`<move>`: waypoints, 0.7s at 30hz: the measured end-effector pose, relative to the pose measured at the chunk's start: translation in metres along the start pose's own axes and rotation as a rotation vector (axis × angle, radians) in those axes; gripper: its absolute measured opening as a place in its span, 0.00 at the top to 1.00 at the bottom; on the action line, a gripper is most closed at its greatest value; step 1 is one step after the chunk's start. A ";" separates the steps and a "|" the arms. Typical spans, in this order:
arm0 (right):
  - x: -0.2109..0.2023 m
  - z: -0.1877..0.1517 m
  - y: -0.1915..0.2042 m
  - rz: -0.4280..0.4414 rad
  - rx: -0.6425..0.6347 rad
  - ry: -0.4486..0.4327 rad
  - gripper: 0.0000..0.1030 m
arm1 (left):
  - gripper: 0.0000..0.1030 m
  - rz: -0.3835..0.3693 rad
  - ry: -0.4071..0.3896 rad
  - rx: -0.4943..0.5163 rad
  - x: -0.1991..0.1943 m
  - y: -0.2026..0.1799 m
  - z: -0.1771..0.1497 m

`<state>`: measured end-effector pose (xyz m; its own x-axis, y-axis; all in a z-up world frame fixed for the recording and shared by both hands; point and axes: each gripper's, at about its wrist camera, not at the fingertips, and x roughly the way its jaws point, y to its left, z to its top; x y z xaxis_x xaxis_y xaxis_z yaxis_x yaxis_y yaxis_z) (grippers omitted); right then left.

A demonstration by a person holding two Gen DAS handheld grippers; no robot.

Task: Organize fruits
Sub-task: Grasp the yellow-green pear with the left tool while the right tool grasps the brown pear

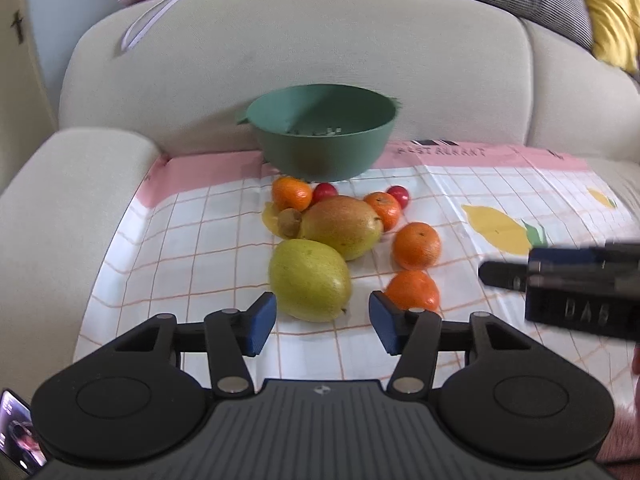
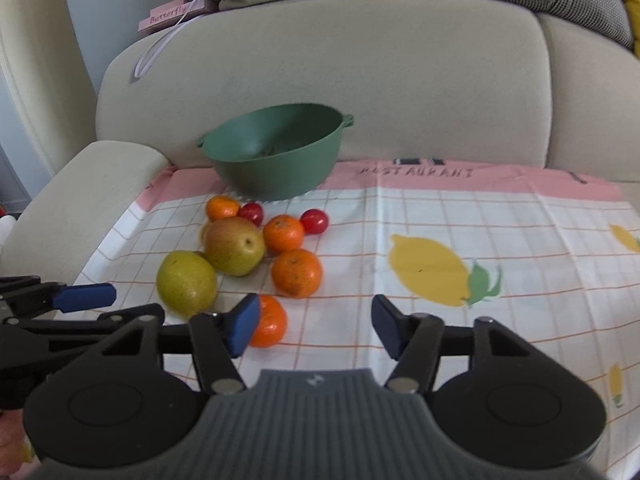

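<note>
Both grippers hovered at the near edge of a checked cloth (image 1: 460, 192) spread over a beige sofa seat (image 1: 88, 168). The left gripper (image 1: 322, 322) had its jaws spread wide with nothing between them; its blue pads (image 1: 262, 322) sat just short of a yellow-green pear (image 1: 309, 285), which lay nearest in the fruit cluster. The right gripper (image 2: 316, 326) was likewise spread wide and empty, its left pad overlapping in view the nearest mandarin (image 2: 270, 322); contact could not be judged. Behind the yellow-green pear lay a second pear (image 1: 343, 226) with a reddish blush, the two touching or nearly so. Three more mandarins were noted: one (image 1: 416, 246) right of the blushed pear, one (image 1: 383, 209) just beyond it, one (image 1: 291, 192) at far left of the cluster. Two small red fruits (image 1: 325, 192) (image 1: 399, 196) lay at the far side, near the bowl. A small brownish fruit (image 1: 290, 219) sat left of the blushed pear. A green bowl (image 1: 280, 120) with small handles stood at the far edge of the cloth against the sofa back, contents unclear. A pink book (image 2: 172, 16) with a ribbon lay on the sofa back, far left.
</note>
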<state>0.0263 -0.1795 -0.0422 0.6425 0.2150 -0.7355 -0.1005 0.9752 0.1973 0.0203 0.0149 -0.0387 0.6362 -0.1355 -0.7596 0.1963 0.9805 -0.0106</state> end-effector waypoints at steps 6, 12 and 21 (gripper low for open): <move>0.030 -0.002 0.016 0.029 -0.062 0.052 0.49 | 0.34 -0.053 0.029 -0.086 0.018 0.018 0.006; 0.049 0.007 0.020 0.042 -0.081 0.056 0.49 | 0.29 -0.060 0.046 -0.120 0.032 0.026 0.013; 0.073 0.019 0.035 0.123 -0.388 0.053 0.49 | 0.29 -0.144 0.191 -0.276 0.054 0.050 0.035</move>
<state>0.0835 -0.1307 -0.0765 0.5685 0.3233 -0.7565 -0.4596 0.8875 0.0338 0.0904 0.0516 -0.0574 0.4608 -0.2719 -0.8448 0.0484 0.9582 -0.2819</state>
